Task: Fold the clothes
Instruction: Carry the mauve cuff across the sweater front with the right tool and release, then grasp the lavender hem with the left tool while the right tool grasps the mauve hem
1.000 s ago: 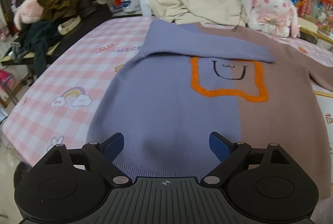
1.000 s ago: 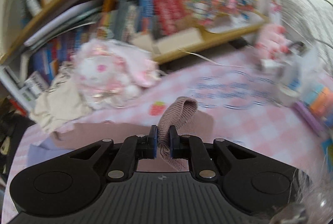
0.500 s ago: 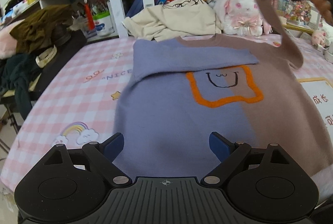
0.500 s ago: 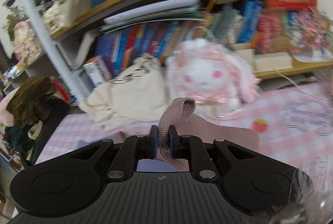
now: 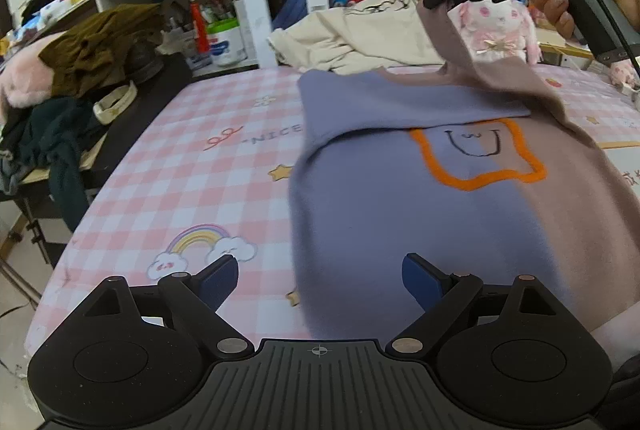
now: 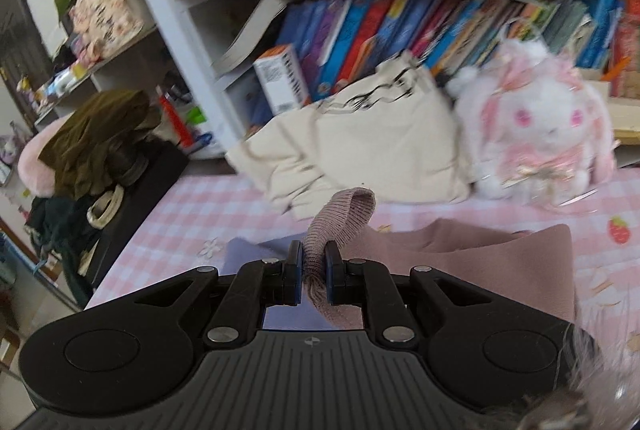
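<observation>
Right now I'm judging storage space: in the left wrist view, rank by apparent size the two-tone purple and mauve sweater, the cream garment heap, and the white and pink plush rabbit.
1. Purple and mauve sweater, largest, though nearest the camera.
2. Cream garment heap.
3. White and pink plush rabbit, partly hidden.

Each handheld gripper, the left gripper (image 5: 320,280) and right gripper (image 6: 312,274), has a ribbed dark-grey body, black linkage arms with silver rivets, two round black discs and blue finger pads (image 5: 420,278).
</observation>
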`<act>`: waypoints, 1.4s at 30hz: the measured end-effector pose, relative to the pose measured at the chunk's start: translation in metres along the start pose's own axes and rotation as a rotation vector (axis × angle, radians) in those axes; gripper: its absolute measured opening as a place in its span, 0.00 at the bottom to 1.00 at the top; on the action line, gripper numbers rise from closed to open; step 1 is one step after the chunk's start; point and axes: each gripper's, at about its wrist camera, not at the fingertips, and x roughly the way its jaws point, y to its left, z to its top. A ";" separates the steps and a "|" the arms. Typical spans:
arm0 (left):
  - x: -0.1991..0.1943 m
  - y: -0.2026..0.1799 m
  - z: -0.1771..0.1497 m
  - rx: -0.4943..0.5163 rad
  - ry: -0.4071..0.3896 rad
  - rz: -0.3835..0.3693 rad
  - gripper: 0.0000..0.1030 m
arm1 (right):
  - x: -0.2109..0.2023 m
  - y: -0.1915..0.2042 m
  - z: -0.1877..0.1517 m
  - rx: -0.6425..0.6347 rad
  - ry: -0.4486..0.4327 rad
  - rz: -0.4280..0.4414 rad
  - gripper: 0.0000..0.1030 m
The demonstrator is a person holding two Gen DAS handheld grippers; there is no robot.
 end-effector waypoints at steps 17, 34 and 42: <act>-0.004 0.018 -0.006 -0.033 0.003 0.021 0.89 | 0.028 0.017 -0.024 0.026 0.082 0.057 0.30; 0.018 0.031 0.014 -0.123 -0.023 -0.097 0.89 | -0.078 -0.048 -0.098 0.096 0.097 -0.134 0.37; 0.026 0.032 0.015 -0.113 0.015 -0.162 0.89 | -0.130 -0.077 -0.164 0.177 0.140 -0.264 0.42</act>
